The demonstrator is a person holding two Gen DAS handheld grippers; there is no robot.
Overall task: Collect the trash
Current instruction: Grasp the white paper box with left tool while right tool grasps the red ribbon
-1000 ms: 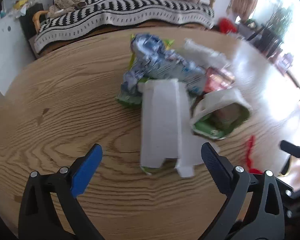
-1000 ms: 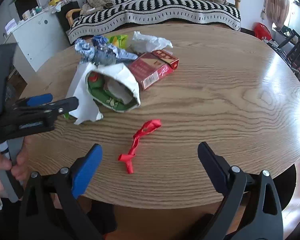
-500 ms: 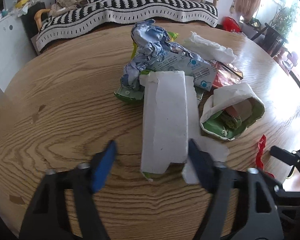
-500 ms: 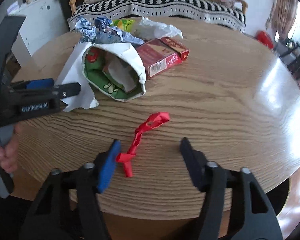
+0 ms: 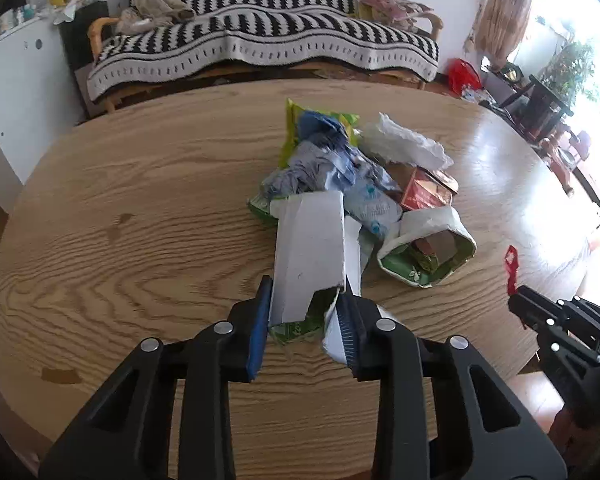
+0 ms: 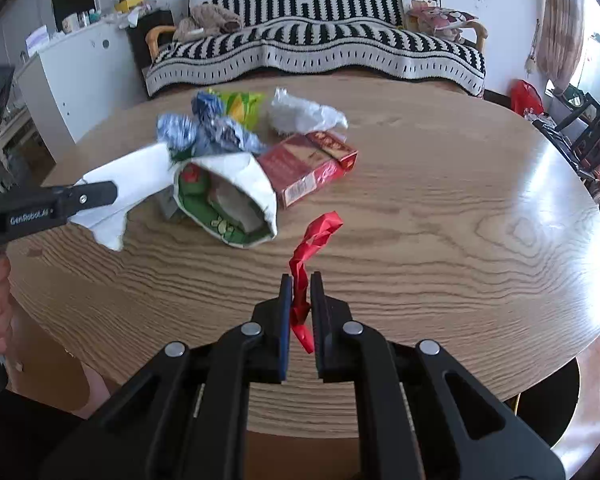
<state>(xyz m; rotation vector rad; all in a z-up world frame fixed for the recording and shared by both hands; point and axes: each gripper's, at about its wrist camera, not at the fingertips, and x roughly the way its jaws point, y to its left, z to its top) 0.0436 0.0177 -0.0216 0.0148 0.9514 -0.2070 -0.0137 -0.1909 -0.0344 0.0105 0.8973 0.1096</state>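
Trash on table (image 5: pixel 140 208): flattened white carton (image 5: pixel 310 248), light, stiff, clamped at near edge by left gripper (image 5: pixel 304 316); limp red ribbon (image 6: pixel 314 240), pinched at its end by right gripper (image 6: pixel 300 300).

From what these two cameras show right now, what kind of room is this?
Probably a home living room. A sofa with a black-and-white striped cover stands behind the oval wooden table, a curtain hangs by a bright window, and a white cabinet stands at the side.
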